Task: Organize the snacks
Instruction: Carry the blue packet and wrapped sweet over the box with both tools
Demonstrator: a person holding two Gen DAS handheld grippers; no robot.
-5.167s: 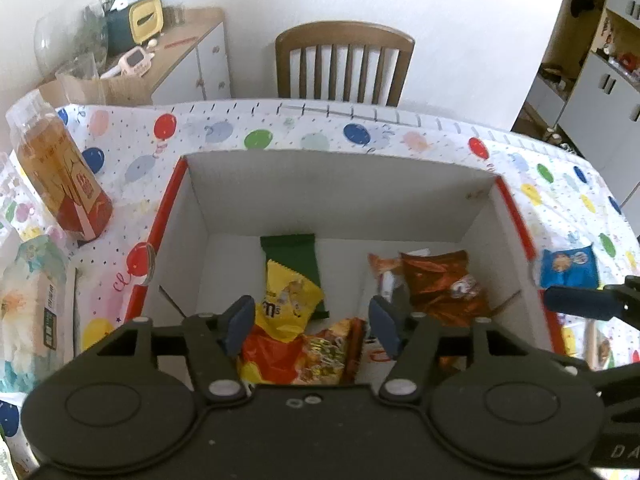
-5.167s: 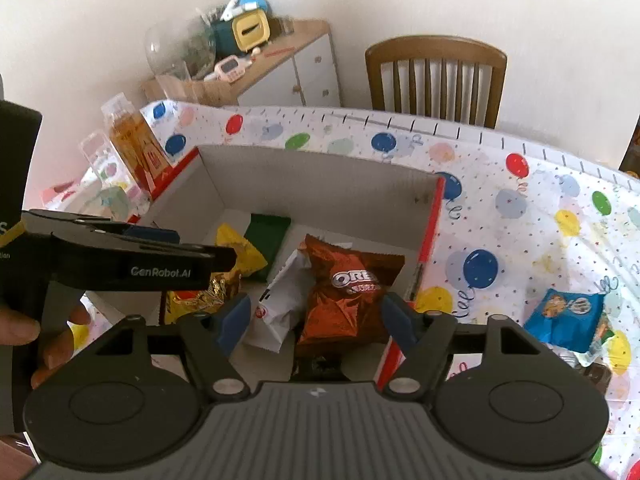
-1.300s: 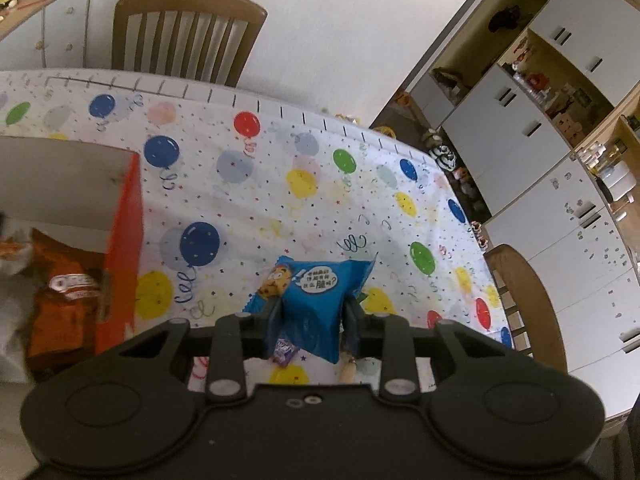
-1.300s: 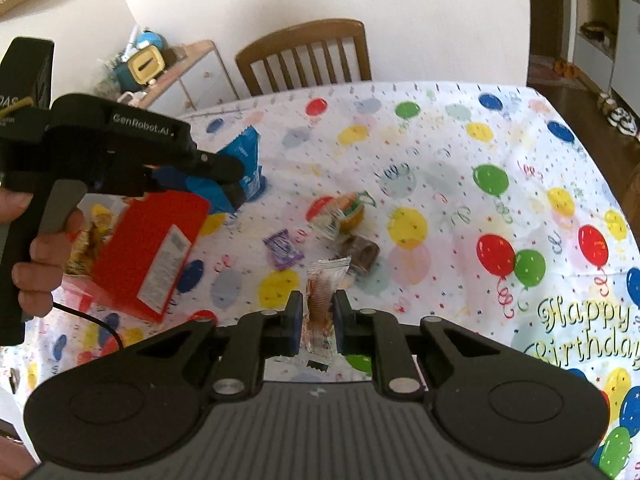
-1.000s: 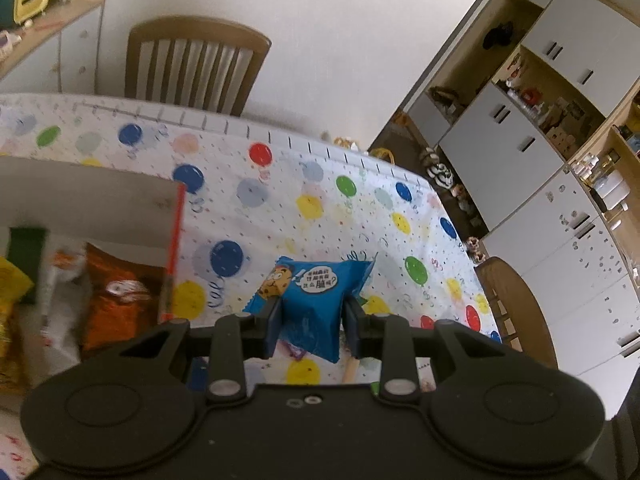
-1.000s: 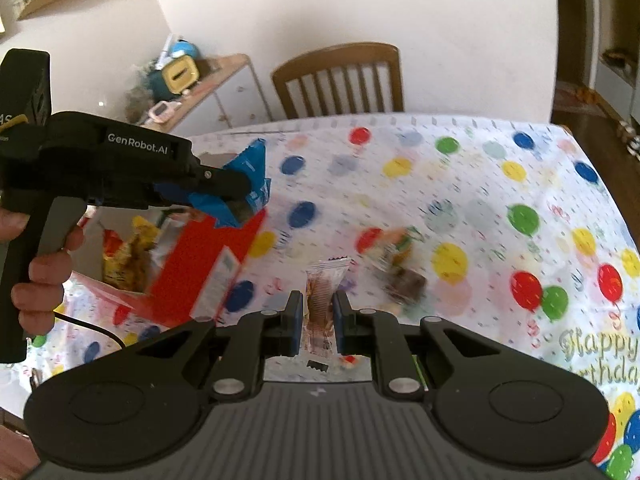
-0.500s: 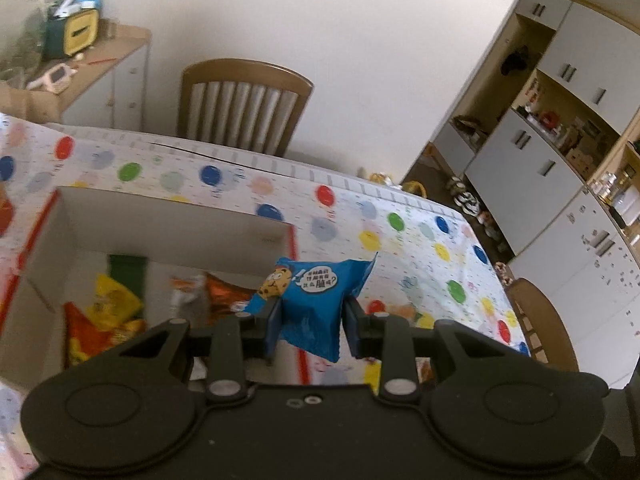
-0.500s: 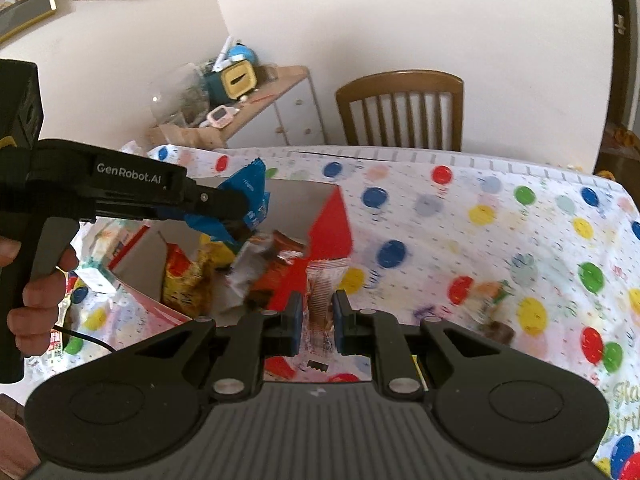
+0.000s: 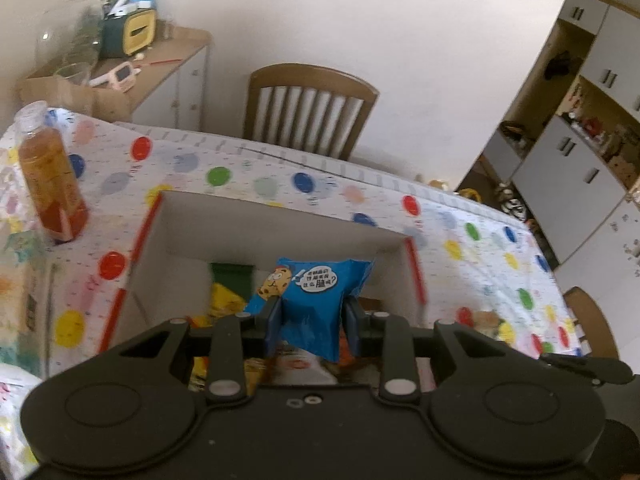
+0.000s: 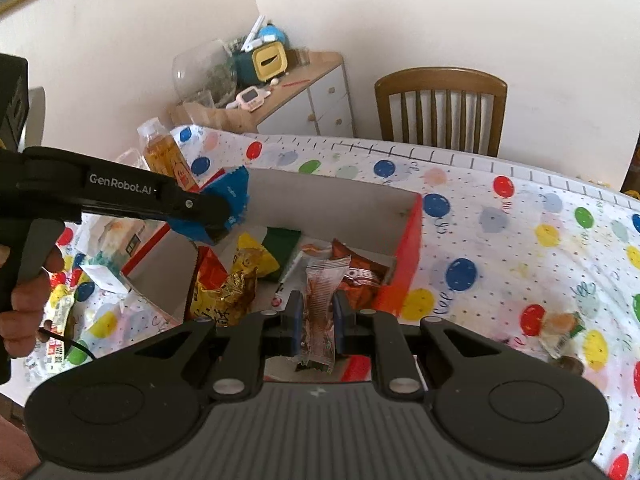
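Above the red-sided box (image 10: 408, 248), my left gripper (image 9: 312, 320) clamped a blue cookie packet (image 9: 316, 292) — my right gripper (image 10: 316, 320) pinched a brown snack bar (image 10: 322, 300) over its near edge.

Left gripper (image 9: 311, 322): matte black body with two round, disc-like housings at the near corners, two angled linkage arms each ending in a silver pivot screw, and blue-faced jaws. Two small screws sit at the centre of its front edge. Right gripper (image 10: 316, 322): same black layout, with a ribbed grey centre panel bearing a small white mark, silver pivot screws and blue jaw faces. Seen from the side in the right wrist view, the left unit shows white "GenRobot.AI" lettering, a pistol-style handle, and a thin black cable (image 10: 76, 346) below the hand (image 10: 28, 304).
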